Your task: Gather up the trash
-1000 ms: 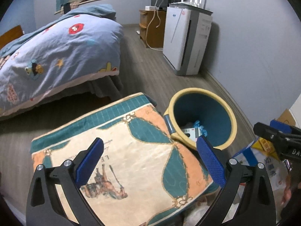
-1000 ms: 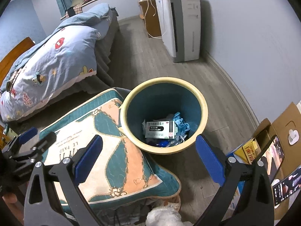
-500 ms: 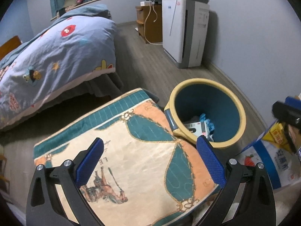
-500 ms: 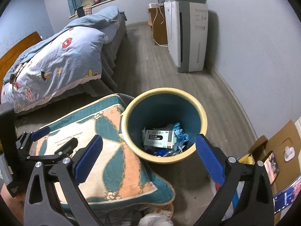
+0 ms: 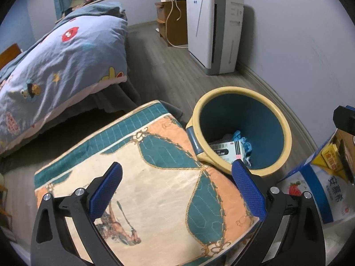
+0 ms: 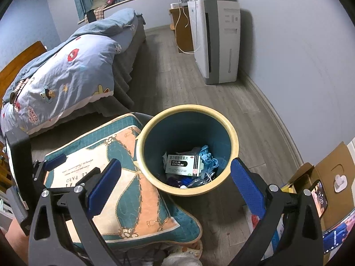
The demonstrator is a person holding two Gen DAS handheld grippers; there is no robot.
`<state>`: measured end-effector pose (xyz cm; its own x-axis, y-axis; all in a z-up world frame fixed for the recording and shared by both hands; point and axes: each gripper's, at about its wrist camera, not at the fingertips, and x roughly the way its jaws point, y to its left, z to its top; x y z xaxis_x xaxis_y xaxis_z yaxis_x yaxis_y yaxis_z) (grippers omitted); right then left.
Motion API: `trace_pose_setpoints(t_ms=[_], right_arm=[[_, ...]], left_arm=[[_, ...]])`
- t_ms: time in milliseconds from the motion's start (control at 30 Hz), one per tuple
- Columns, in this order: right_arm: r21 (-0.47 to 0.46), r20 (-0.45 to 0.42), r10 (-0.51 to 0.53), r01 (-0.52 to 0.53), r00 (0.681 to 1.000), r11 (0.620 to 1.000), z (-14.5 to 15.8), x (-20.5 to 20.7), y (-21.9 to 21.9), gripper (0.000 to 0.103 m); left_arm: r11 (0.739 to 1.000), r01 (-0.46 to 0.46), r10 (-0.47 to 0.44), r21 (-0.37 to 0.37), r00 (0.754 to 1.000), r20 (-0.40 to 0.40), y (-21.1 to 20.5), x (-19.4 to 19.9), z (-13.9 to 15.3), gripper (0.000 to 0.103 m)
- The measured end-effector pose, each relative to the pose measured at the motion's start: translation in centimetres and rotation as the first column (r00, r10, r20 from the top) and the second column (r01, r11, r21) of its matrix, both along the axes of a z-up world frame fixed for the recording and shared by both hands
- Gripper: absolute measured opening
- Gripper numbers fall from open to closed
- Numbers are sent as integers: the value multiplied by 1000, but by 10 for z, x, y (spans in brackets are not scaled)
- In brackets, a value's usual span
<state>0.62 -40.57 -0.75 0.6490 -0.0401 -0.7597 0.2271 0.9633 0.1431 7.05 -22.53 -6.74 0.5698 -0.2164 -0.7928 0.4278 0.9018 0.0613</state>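
Observation:
A blue bin with a cream rim (image 6: 233,133) stands on the floor; it also shows in the left wrist view (image 5: 286,130). Inside lie a white medicine box (image 6: 183,165), blue crumpled scraps (image 6: 207,156) and other trash. The box shows in the left wrist view too (image 5: 226,149). My right gripper (image 6: 175,186) is open and empty, above the bin's near side. My left gripper (image 5: 176,188) is open and empty, above a patterned cushion (image 5: 144,181) left of the bin. The left gripper also appears in the right wrist view (image 6: 51,166).
A bed with a blue quilt (image 6: 66,73) lies to the left. A white air purifier (image 6: 217,42) and a wooden cabinet (image 6: 182,28) stand by the wall. A cardboard box (image 6: 328,177) with a phone (image 6: 319,196) and a blue-white package (image 5: 319,186) sit at right.
Both grippers have pulled back and up a little, so the bin looks smaller and further off. Both jaws stay open and empty.

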Motion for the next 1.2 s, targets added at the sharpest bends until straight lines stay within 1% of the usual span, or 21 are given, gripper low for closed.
trace_pose_setpoints(t_ms=[400,1200], right_arm=[[5,16,16,-16,1000,1000,5,0,7,97],[17,23,23,-24,999,1000,7,-1,8,97]], left_arm=[[1000,-21,21,0,1000,-16,7,1,-2,98],[1000,-9,9,8,1000,-20,2,0,-5,98]])
